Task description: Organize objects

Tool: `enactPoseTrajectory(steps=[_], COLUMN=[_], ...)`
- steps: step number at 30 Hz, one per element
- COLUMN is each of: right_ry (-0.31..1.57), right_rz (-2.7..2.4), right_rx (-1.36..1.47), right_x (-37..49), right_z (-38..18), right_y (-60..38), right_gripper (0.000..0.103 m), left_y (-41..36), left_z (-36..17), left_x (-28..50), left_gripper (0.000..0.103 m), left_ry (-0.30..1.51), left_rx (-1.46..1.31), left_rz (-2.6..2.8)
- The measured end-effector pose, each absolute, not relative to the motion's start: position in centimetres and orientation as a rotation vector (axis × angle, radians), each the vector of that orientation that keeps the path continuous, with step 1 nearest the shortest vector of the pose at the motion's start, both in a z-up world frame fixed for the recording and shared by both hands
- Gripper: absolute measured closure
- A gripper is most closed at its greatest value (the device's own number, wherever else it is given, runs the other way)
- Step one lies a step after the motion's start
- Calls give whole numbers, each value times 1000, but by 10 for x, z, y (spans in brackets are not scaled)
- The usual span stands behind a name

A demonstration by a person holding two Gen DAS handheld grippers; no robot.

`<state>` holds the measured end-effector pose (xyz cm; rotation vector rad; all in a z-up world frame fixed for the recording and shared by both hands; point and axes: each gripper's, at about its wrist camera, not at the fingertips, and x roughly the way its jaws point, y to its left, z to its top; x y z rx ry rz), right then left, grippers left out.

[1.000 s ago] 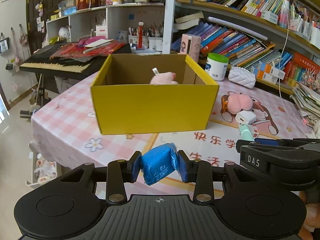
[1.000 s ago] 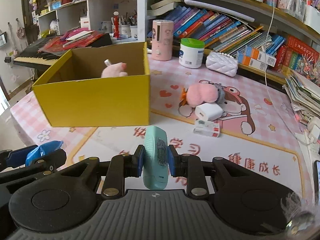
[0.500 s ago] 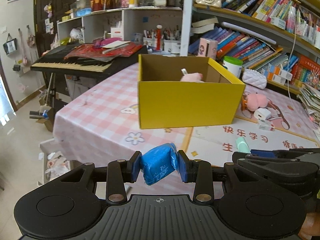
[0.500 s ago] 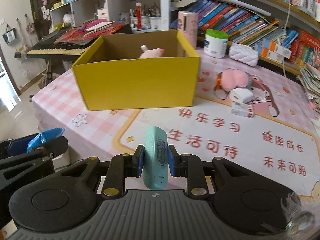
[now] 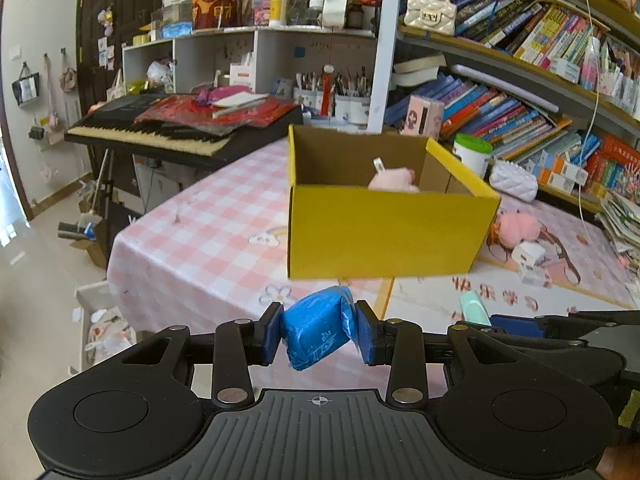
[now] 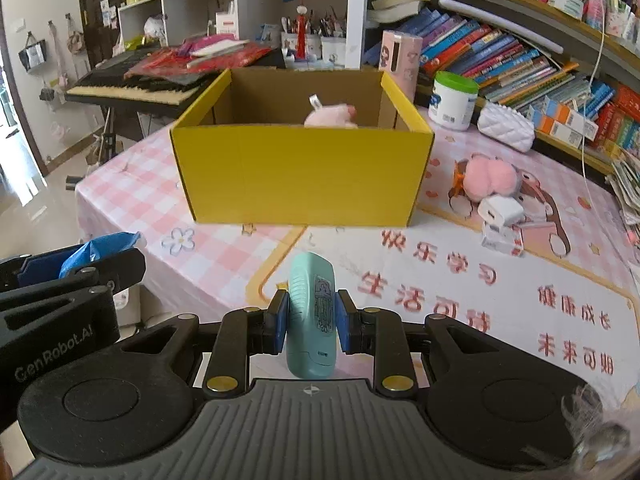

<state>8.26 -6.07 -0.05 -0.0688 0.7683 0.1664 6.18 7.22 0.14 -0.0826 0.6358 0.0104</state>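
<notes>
My left gripper (image 5: 318,330) is shut on a blue wrapped packet (image 5: 316,330), held above the near table edge. My right gripper (image 6: 311,318) is shut on a mint-green oblong case (image 6: 312,312) standing on end between the pads. An open yellow cardboard box (image 6: 300,176) stands on the pink checked tablecloth ahead of both grippers, with a pink plush toy (image 6: 330,117) inside at the back. In the left wrist view the box (image 5: 384,232) lies ahead and to the right. The left gripper with its blue packet (image 6: 100,246) shows at the left of the right wrist view.
Right of the box lie a pink pompom toy (image 6: 490,178), a white charger (image 6: 500,210) and a small white packet (image 6: 502,238). A white jar (image 6: 454,100) and white quilted pouch (image 6: 506,126) sit by the bookshelves. A keyboard (image 5: 160,132) stands beyond the table's left edge.
Both grippers have drawn back from the box and shifted left; the box looks smaller and farther. Each keeps its object clamped.
</notes>
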Motion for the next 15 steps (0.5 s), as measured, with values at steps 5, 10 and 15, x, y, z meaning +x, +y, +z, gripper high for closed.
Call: enactPoseTrajectory(steps=[5,10,15], right_ry=[670,559,524], right_rz=[172,170,191], right_rx=[-45,-35,-40], right_x=[105,144,191], right_z=[23,53,68], right_y=[-67,-78,-87], right_gripper=[80,80,80], left_y=[69,59,45], left_z=[24,47,51], left_x=[87,126,167], left_gripper=[67,67,67], left_ry=[553,471,451], left_rx=[-74,-49,-20], left_rz=[3,-8,1])
